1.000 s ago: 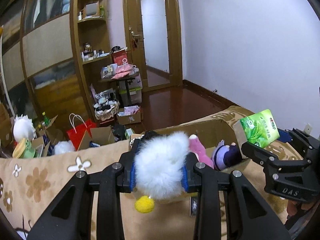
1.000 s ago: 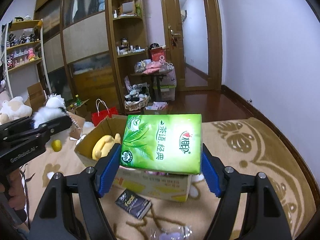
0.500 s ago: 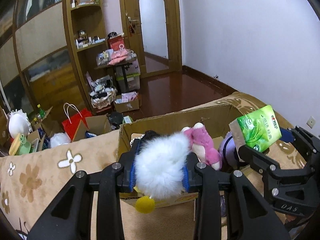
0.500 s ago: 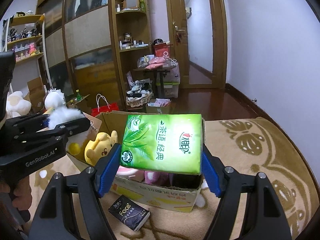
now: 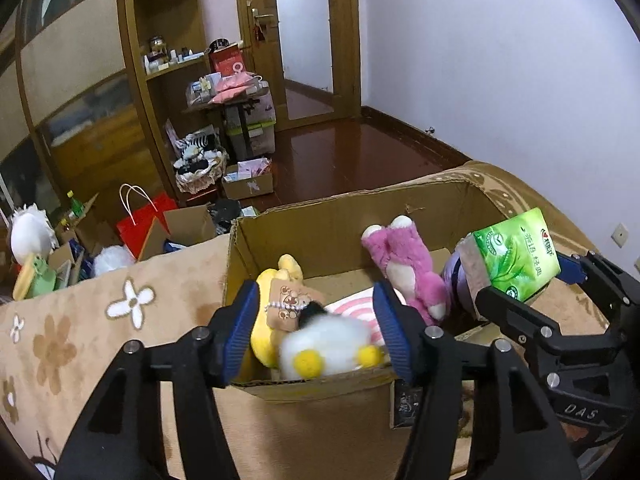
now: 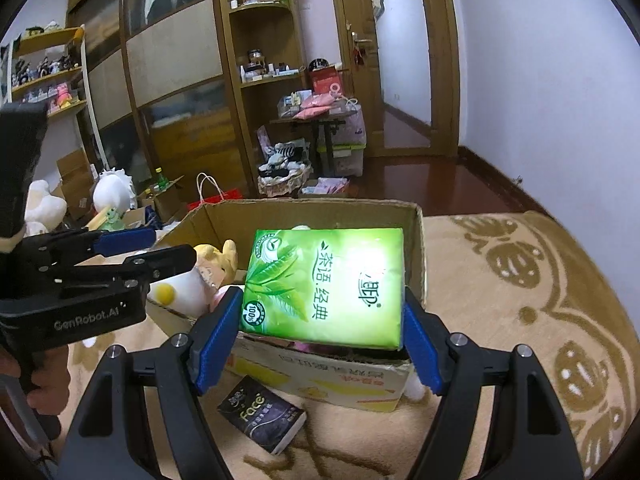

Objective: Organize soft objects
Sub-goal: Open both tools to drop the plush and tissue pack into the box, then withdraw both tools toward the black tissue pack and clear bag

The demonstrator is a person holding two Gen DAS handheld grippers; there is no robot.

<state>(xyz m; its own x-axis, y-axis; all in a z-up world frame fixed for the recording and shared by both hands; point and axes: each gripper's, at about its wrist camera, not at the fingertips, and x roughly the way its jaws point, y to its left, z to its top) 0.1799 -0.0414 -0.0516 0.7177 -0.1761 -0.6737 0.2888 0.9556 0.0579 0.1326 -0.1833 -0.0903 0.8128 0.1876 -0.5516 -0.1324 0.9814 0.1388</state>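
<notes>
A room with pale lilac walls [image 5: 480, 60] and a glossy dark red-brown wooden floor [image 5: 352, 152]. A wooden door [image 6: 404, 60] with a tall glass panel stands at the back. Beside it, tall wooden shelves [image 6: 260, 40] hold small items. A beige floral carpet [image 6: 520, 280] fills the foreground.

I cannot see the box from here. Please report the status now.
Left gripper jaws just opened, white plush loose over cardboard box. Right gripper shut on green tissue pack above the box. Nothing blocking.
</notes>
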